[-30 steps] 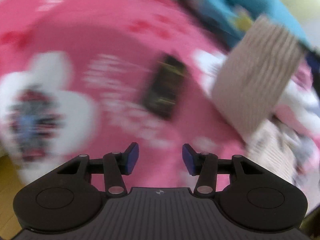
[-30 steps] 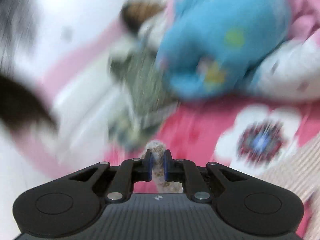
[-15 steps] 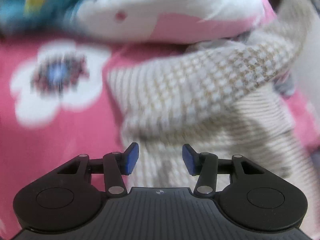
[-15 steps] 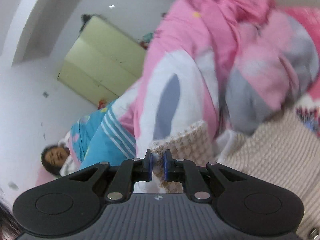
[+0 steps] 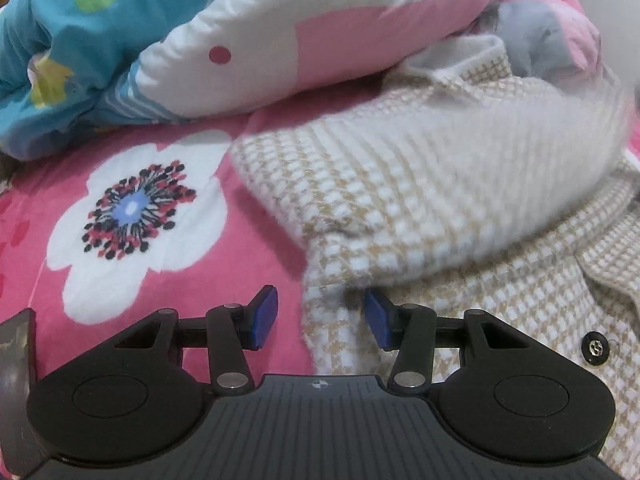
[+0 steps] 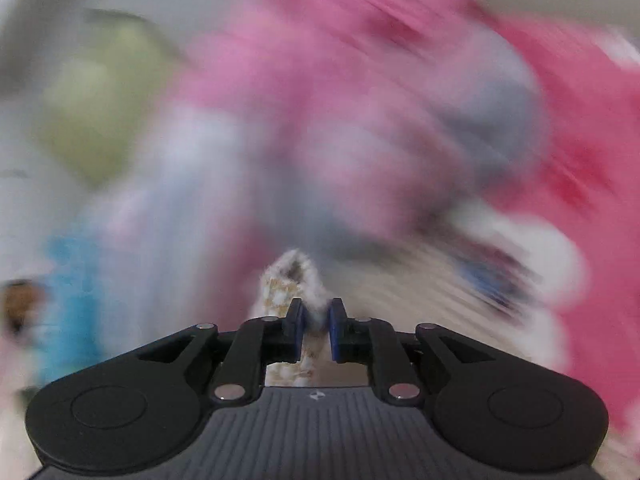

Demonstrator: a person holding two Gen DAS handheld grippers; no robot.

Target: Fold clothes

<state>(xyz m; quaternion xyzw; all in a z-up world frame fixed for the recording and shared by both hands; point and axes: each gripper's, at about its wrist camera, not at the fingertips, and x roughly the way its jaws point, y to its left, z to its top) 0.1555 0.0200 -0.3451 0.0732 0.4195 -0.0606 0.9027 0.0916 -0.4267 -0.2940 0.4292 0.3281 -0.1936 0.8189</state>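
Observation:
A cream and beige houndstooth jacket (image 5: 460, 208) lies on the pink flowered bedsheet (image 5: 132, 216), with a sleeve (image 5: 400, 184) draped across its body and a dark button (image 5: 595, 349) at the right. My left gripper (image 5: 320, 320) is open and empty, low over the jacket's left edge, its right pad against the fabric. In the right wrist view, which is strongly blurred, my right gripper (image 6: 316, 328) is shut on a fold of the jacket (image 6: 288, 280), which sticks up between the pads.
A bunched pink, white and grey quilt (image 5: 320, 32) and a blue quilt (image 5: 60, 40) lie behind the jacket. A dark flat object (image 5: 16, 344) shows at the left edge. The right wrist view shows only blurred pink bedding (image 6: 360, 100).
The left gripper has come closer and lower to the jacket's left edge. The right gripper is swinging fast with the jacket fold held, and its pads stand slightly wider than before.

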